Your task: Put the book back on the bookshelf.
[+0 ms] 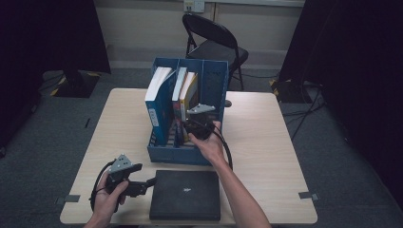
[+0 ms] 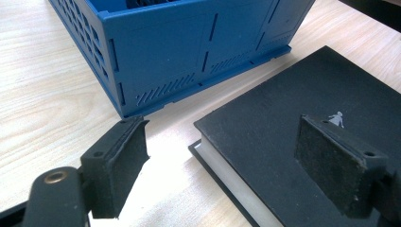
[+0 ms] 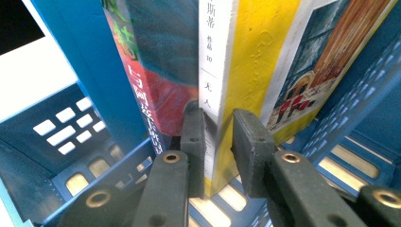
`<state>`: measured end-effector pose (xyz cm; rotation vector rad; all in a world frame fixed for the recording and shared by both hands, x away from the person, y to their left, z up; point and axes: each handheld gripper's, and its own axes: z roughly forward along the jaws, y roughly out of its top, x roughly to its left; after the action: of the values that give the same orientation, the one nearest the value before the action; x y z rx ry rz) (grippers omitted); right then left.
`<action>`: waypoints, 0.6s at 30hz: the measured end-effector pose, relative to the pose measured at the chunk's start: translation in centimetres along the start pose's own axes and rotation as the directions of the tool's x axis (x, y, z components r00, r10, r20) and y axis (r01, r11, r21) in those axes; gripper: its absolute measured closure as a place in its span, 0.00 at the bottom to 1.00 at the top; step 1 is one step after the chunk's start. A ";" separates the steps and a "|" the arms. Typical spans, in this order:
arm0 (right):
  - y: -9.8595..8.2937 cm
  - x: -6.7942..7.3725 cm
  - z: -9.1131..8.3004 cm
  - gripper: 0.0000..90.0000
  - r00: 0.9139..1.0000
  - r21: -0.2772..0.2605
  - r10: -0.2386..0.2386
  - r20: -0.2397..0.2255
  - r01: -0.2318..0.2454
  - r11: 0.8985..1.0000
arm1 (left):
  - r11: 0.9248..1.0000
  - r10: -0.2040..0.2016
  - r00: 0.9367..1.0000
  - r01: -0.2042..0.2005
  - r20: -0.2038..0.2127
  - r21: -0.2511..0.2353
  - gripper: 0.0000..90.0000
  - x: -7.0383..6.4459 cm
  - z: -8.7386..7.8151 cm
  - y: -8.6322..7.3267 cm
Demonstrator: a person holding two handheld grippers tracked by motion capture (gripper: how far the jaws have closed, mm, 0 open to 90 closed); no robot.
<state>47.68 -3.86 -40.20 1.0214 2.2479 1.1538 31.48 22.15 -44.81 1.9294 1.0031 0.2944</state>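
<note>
My right gripper [image 3: 217, 142] has its jaws pinched on the spine of the yellow book [image 3: 246, 71], upright in the blue rack's [image 1: 209, 80] middle compartment, so I can steady or draw it. My left gripper [image 2: 222, 165] waits with jaws apart over the black book [image 1: 185, 194] at the desk's near edge, ready to grip its corner.

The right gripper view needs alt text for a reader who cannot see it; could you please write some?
The right tool has its two black jaws on either side of the lower spine of a yellow-covered book standing in a blue file rack. A red-and-blue book stands beside it.
</note>
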 end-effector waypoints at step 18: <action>-0.5 -0.5 -1.8 0.75 0.998 -0.039 0.028 -0.048 -0.030 0.999 | 1.000 -0.009 1.000 0.009 -0.004 0.007 0.19 0.1 0.1 0.0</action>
<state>46.66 -5.41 -39.58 1.0248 2.2443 1.2425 31.57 22.11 -44.92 1.9310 1.0163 0.2894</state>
